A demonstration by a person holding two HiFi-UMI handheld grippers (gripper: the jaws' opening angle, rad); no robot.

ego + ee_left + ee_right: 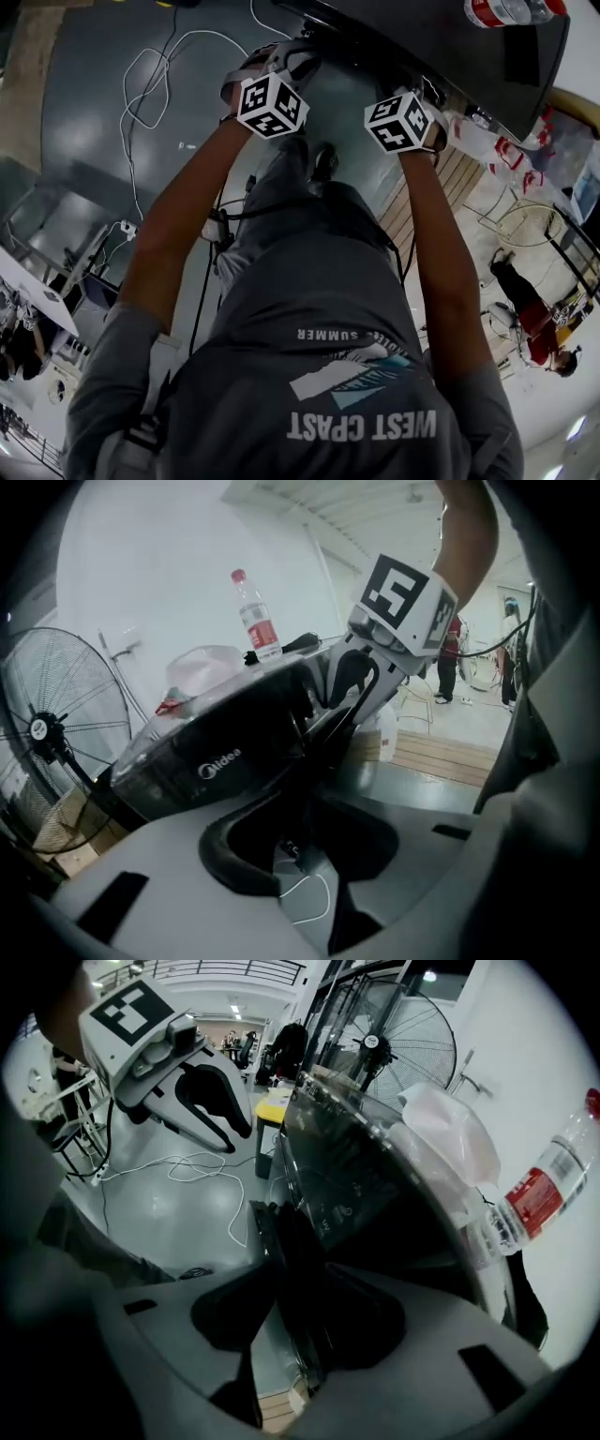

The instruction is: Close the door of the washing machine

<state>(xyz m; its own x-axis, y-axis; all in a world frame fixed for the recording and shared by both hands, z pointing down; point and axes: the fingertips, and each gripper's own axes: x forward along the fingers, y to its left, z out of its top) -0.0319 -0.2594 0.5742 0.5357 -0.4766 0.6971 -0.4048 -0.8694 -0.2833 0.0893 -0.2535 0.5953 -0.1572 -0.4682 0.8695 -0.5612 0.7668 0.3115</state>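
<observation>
Straight ahead in the head view, a flat, glossy black washing-machine door (450, 47) is seen tilted. By the left gripper view, the matte grey left gripper (305, 832) is shown spread beside its smooth rim. By the right gripper view, the right gripper (300, 1326) is clamped on the door's thin edge.

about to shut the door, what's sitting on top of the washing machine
On the washing machine sit a red-capped bottle and a crumpled white plastic bag. Whatever is under the bag is covered.
</observation>
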